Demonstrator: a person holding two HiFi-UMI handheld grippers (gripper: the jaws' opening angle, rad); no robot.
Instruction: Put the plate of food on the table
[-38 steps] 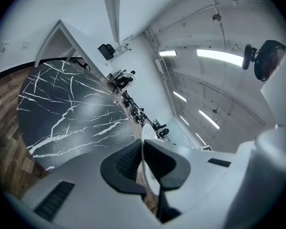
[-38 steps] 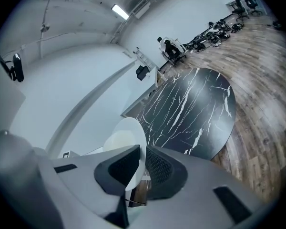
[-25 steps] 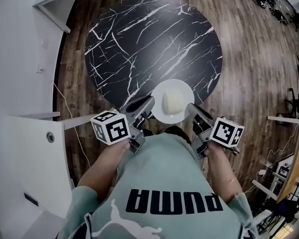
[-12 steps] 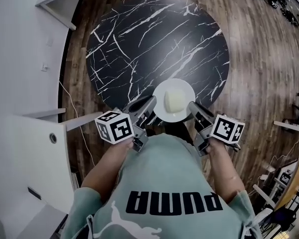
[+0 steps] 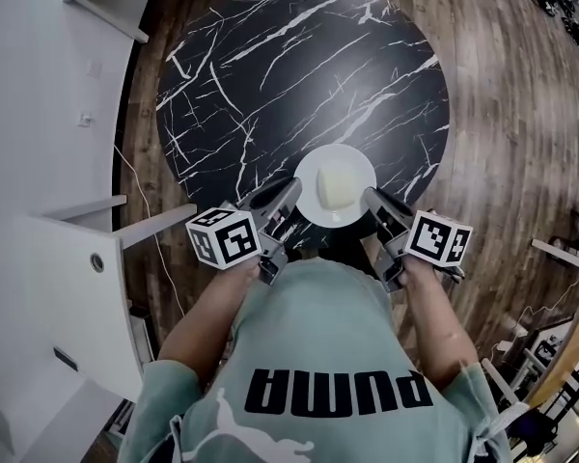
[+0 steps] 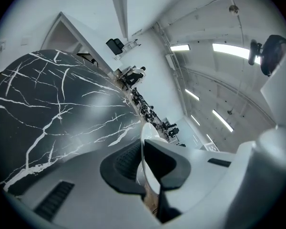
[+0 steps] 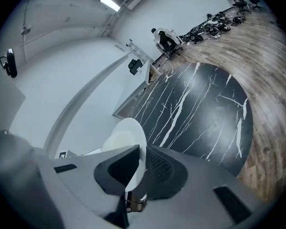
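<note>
While L+R hand-held grippers [image 5: 289, 191] [image 5: 370, 199] pinch it, plate [image 5: 310, 168] is over table [image 5: 270, 66].

We held the white plate [image 7: 135, 125] by its rim, our right gripper [image 7: 136, 168] clamped on it. The black marble table [image 7: 200, 113] lay beyond.

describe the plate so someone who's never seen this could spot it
Find the round black table with white veins. At its edge nearest the person, the left gripper and right gripper clamp opposite sides of a round plate. It is the only dish there, plain white, carrying a pale block of food.
</note>
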